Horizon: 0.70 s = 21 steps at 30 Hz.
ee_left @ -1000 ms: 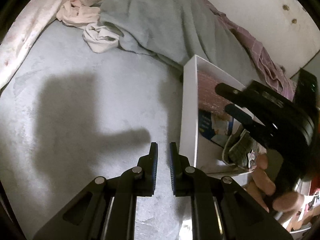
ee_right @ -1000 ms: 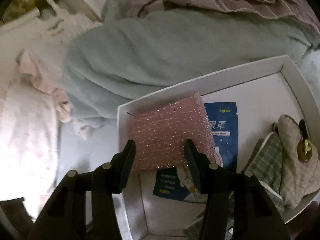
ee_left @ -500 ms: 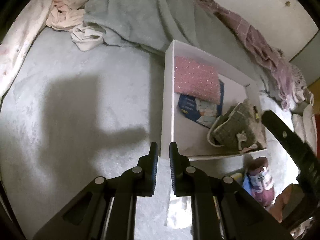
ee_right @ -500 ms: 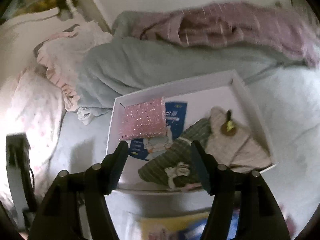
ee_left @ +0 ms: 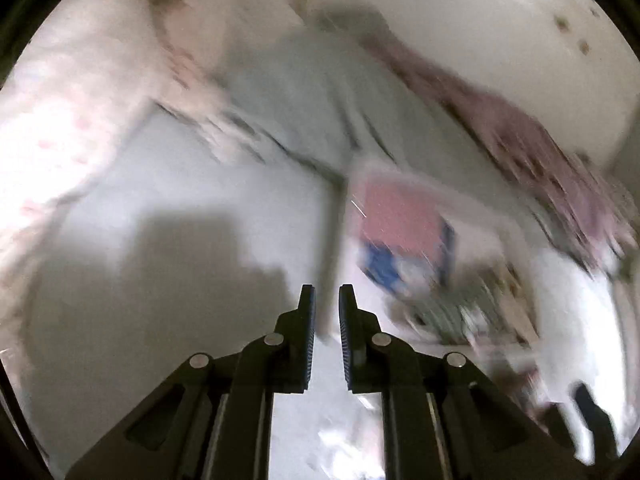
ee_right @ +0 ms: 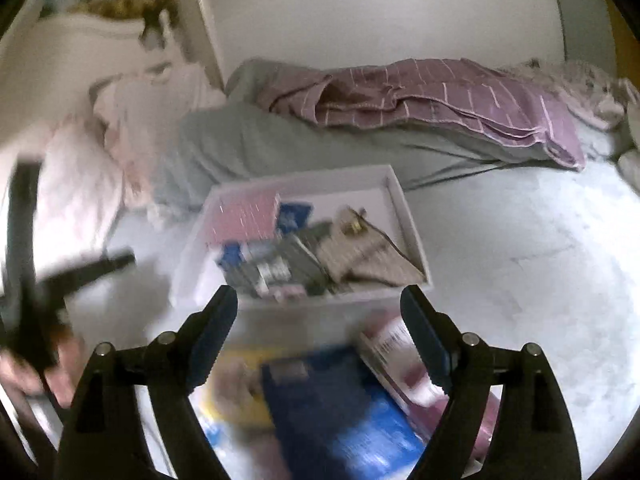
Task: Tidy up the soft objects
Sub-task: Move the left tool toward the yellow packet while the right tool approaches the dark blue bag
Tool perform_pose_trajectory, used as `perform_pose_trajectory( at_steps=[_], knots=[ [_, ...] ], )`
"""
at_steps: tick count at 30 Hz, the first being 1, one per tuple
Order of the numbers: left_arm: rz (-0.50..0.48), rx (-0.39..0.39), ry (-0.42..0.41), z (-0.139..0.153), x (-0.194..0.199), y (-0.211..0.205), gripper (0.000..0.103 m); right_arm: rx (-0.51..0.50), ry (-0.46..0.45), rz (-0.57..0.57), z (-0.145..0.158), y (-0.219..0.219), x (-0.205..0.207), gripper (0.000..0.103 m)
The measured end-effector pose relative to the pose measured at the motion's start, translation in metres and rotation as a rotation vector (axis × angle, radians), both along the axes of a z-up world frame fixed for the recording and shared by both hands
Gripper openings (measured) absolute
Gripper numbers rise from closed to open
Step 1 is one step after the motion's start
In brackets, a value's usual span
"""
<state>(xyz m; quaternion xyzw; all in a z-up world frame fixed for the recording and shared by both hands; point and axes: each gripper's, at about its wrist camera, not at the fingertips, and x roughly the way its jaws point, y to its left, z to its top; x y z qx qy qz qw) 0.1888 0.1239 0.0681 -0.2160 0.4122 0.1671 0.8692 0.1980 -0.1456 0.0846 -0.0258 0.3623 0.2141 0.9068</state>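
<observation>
Holding pink pad (ee_right: 244, 218), checked cloths: white box (ee_right: 404, 208); left fingers (ee_left: 325, 312) near-closed, empty; right fingers (ee_right: 318, 320) opening wide, empty.

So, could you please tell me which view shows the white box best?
The right wrist view: the white box sits whole and fairly sharp, contents visible. The left wrist view shows it smeared by motion blur.

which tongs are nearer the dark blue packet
Right. The right tongs stand open just over the dark blue packet; the left tongs are off to its left, beside the white box.
</observation>
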Motion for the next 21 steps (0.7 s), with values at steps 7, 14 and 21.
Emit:
perform_pose_trajectory(
  at_steps=[7, 14, 21],
  knots=[
    [-0.201, -0.028, 0.114, -0.009, 0.018, -0.036, 0.011, -0.107, 0.048, 0.153, -0.024, 0.010, -0.022, 0.084],
    [-0.279, -0.167, 0.155, -0.022, 0.022, -0.045, 0.029, -0.082, 0.132, 0.191, -0.047, 0.006, -0.024, 0.083],
    [-0.312, -0.243, 0.218, -0.040, 0.027, -0.043, 0.041, -0.020, 0.254, 0.127, -0.064, -0.010, -0.005, 0.084]
  ],
)
